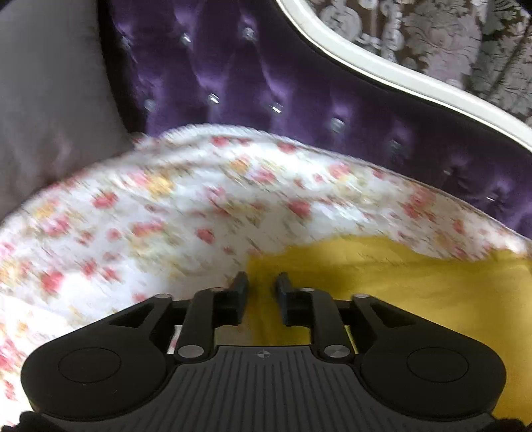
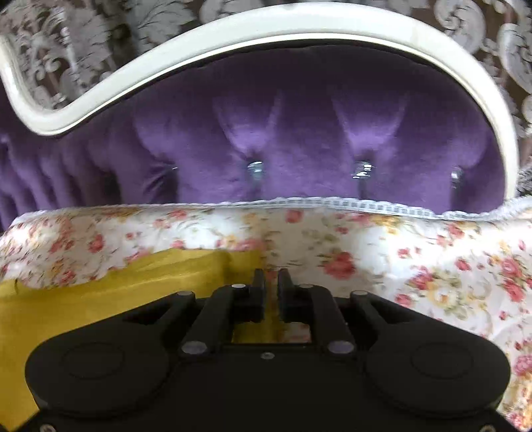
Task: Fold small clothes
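A mustard-yellow garment (image 1: pixel 415 289) lies flat on a floral bed cover (image 1: pixel 166 212). My left gripper (image 1: pixel 261 282) sits at the garment's left corner, its black fingers close together with yellow cloth between them. In the right wrist view the same yellow garment (image 2: pixel 99 292) lies to the left on the floral cover (image 2: pixel 415 259). My right gripper (image 2: pixel 272 277) is at the garment's right corner, fingers nearly closed with a strip of yellow cloth in the narrow gap.
A purple tufted headboard (image 2: pixel 299 143) with a white curved frame (image 2: pixel 266 30) rises just behind the cover. A grey pillow (image 1: pixel 50 109) stands at the far left. Patterned wallpaper (image 1: pixel 449 43) is behind the headboard.
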A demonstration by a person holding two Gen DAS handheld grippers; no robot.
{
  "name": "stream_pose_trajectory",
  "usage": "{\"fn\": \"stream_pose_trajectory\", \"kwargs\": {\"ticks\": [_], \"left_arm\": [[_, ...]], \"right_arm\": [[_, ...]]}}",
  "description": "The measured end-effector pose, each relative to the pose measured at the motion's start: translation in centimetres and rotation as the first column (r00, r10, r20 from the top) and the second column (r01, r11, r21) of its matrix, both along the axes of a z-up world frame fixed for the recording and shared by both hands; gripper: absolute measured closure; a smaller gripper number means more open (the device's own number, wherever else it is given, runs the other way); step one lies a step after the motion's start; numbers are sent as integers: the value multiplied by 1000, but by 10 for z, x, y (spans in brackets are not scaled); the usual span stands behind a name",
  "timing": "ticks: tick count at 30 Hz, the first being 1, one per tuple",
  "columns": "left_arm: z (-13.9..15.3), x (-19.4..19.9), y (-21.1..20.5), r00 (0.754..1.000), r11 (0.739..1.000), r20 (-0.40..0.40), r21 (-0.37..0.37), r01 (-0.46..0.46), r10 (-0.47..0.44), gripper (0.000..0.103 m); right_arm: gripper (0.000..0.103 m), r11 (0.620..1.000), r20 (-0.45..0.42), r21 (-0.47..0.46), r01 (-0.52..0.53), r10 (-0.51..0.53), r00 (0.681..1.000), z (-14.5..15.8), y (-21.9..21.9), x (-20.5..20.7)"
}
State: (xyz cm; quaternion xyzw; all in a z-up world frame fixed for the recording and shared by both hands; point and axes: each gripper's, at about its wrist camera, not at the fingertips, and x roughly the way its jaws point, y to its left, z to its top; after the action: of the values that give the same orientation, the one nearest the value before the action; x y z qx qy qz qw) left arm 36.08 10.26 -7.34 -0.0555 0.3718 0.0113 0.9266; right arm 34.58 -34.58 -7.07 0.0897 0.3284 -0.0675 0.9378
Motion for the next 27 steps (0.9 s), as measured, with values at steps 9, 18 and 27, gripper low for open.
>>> {"fn": "stream_pose_trajectory", "kwargs": {"ticks": [9,18,27], "left_arm": [[41,-41,1,996,999,69,11,48,-48,70],[24,-106,-50,972,970,-19,67,234,-233,60],[-5,-150,-48,967,964,-85,99,247,-239,59]], "right_arm": [[74,994,125,-13,-109,109,986,43,15,-63],[58,961,51,-57,-271,274,961,34,73,-108],[56,951,-79,-94,-293,286,955,-4,91,-142]]}}
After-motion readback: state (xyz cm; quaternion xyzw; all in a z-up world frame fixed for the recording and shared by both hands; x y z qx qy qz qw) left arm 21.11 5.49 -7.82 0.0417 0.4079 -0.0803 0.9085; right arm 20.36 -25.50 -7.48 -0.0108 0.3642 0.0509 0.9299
